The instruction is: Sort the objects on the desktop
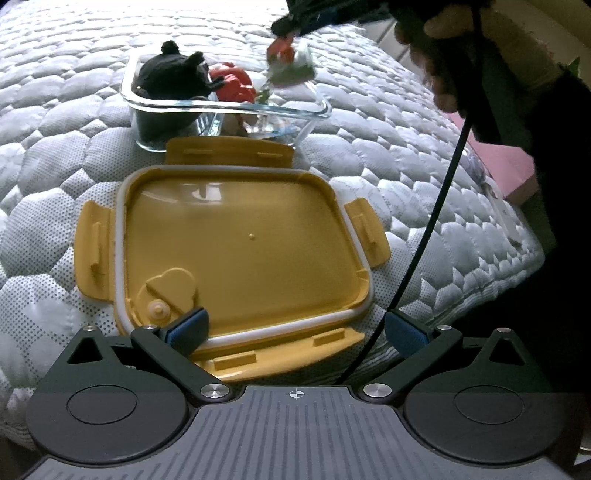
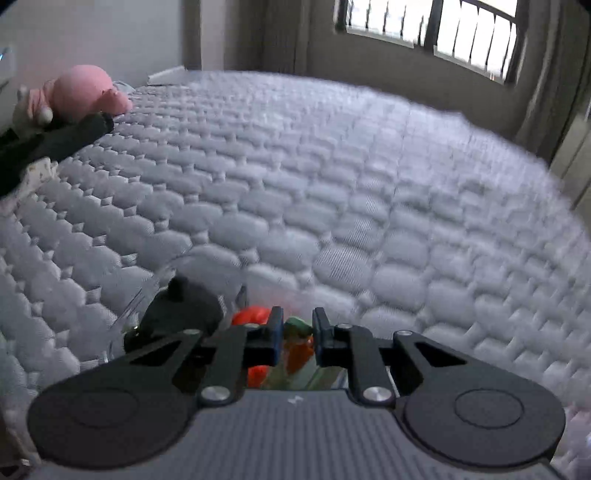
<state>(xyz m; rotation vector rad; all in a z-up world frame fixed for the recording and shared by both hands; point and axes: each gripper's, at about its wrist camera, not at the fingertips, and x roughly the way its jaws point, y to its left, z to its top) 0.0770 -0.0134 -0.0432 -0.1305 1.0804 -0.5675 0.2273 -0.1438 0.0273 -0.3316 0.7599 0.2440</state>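
A clear glass container (image 1: 236, 109) stands on the quilted mattress and holds a black plush toy (image 1: 173, 77) and a red toy (image 1: 236, 86). A yellow lid (image 1: 240, 243) lies upside down in front of it. My left gripper (image 1: 295, 328) is open, low over the lid's near edge. My right gripper (image 1: 284, 29) is shut on a small orange and green toy in a clear wrapper (image 1: 291, 61), held above the container's right half. In the right wrist view the right gripper (image 2: 298, 338) holds the toy (image 2: 297, 349) over the black plush (image 2: 181, 314) and red toy (image 2: 251, 315).
A pink box (image 1: 513, 170) lies at the mattress's right edge. A black cable (image 1: 424, 236) hangs across the left wrist view. A pink plush (image 2: 86, 92) and a dark cloth (image 2: 55, 144) lie far left on the mattress. A window (image 2: 432, 26) is behind.
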